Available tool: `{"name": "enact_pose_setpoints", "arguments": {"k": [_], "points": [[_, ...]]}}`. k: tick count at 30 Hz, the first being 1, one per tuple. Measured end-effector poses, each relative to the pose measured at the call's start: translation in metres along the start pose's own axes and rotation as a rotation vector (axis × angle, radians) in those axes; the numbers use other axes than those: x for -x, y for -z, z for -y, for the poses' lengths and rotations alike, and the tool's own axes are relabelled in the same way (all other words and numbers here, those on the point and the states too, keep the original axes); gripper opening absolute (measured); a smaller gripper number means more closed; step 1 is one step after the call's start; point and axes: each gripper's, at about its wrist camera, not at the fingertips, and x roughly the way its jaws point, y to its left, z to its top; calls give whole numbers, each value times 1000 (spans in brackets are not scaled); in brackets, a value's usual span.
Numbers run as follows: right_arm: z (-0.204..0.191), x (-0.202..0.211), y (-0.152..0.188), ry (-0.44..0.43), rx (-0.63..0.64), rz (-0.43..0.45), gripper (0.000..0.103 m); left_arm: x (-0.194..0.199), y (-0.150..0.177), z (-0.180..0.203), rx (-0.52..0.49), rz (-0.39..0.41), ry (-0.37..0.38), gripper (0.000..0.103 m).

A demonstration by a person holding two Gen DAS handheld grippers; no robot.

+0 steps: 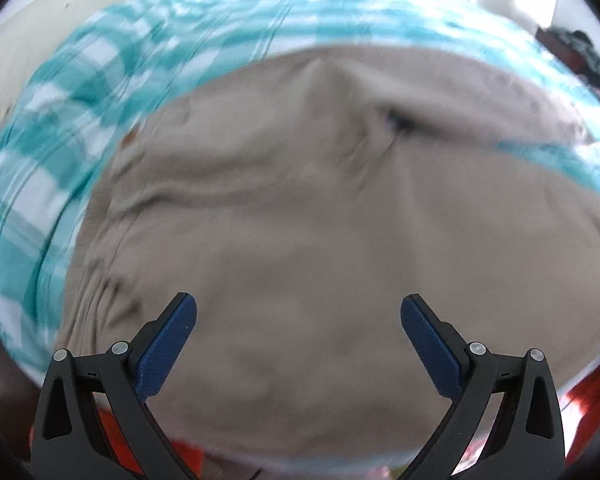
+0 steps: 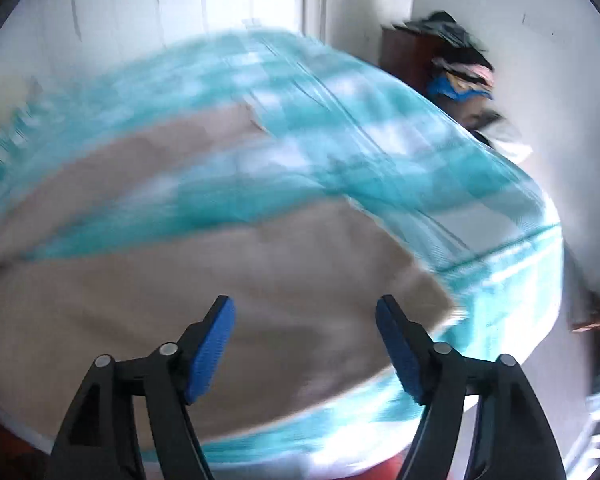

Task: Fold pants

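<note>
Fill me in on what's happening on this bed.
A person holding a two-finger gripper in each hand is working on folding beige cotton pants spread on a teal-and-white checked bedsheet. The left gripper hangs above the pants with jaws wide apart, nothing between them. The right gripper is likewise open and empty, over a pant leg near its hem. Neither grips cloth at this moment, and both views are blurred.

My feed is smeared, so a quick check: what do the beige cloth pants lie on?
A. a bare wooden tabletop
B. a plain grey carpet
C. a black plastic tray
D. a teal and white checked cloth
D: in both wrist views the beige cloth pants lie spread on a teal and white checked cloth that shows around their edges.
</note>
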Motion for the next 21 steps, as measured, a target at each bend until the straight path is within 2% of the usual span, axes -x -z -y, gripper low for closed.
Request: {"name": "enact_pose_setpoints", "arguments": {"k": [1, 4, 5, 7, 8, 9, 10, 12, 21], "points": [[-12, 12, 2, -24, -3, 36, 86, -2, -11, 9, -5, 21, 12, 102], [-58, 27, 14, -102, 27, 114, 88, -25, -49, 43, -40, 74, 112, 102], [-74, 27, 19, -119, 40, 130, 88, -38, -57, 49, -54, 65, 141, 102], [-102, 19, 31, -160, 54, 140, 88, -84, -67, 70, -107, -7, 242, 103], [-108, 14, 37, -171, 57, 133, 88, -110, -64, 81, -145, -48, 266, 103], [-118, 4, 43, -176, 63, 110, 88, -119, -59, 82, -150, -27, 257, 103], [-127, -9, 48, -178, 73, 70, 88, -109, -52, 76, -127, 44, 277, 103], [-139, -36, 56, -161, 100, -41, 88, -103, -49, 75, -120, 59, 276, 103], [-136, -50, 60, -194, 100, -55, 94, -102, -48, 77, -122, 38, 271, 103]]}}
